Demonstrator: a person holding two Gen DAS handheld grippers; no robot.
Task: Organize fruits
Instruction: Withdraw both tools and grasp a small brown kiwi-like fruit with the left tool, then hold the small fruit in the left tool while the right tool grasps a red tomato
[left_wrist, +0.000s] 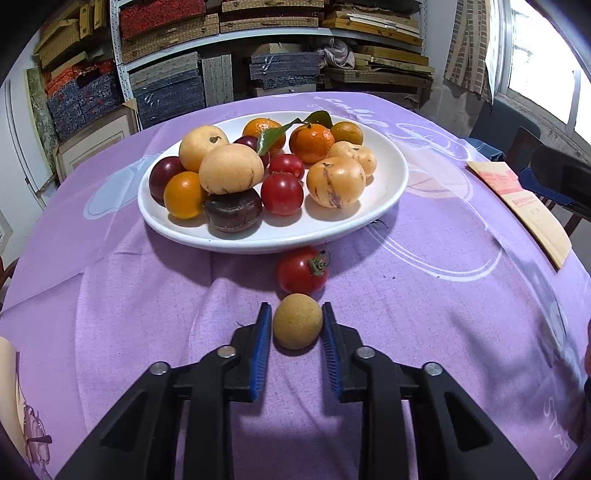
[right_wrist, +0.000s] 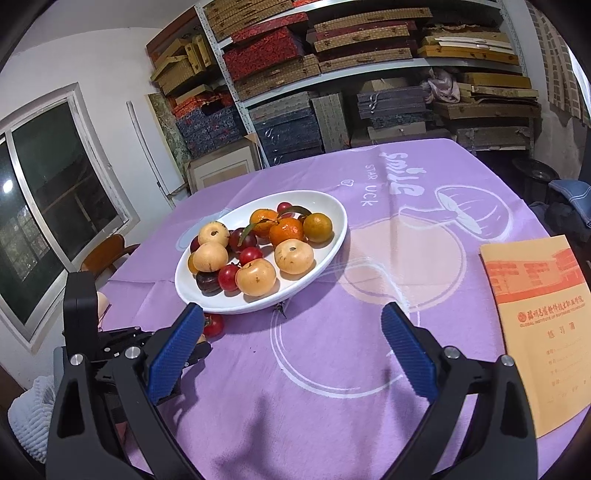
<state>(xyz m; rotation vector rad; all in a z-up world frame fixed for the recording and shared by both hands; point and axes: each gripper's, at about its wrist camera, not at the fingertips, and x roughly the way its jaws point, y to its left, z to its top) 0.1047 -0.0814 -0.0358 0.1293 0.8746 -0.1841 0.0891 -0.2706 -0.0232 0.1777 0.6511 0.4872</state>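
Observation:
A white oval plate (left_wrist: 384, 199) on the purple cloth holds several fruits: yellow pepino melons, oranges, red and purple plums. A red tomato (left_wrist: 301, 271) lies on the cloth just in front of the plate. A small tan round fruit (left_wrist: 297, 320) lies in front of it, between the blue pads of my left gripper (left_wrist: 297, 314); the pads stand at its sides with a thin gap, the fruit resting on the cloth. My right gripper (right_wrist: 291, 325) is wide open and empty, above the cloth right of the plate (right_wrist: 332, 214). The tomato (right_wrist: 214, 325) shows there too.
An orange booklet (right_wrist: 539, 317) lies on the table's right side; it also shows in the left wrist view (left_wrist: 524, 199). Shelves of boxes stand behind the table. A wooden chair (right_wrist: 107, 251) and a window are at the left.

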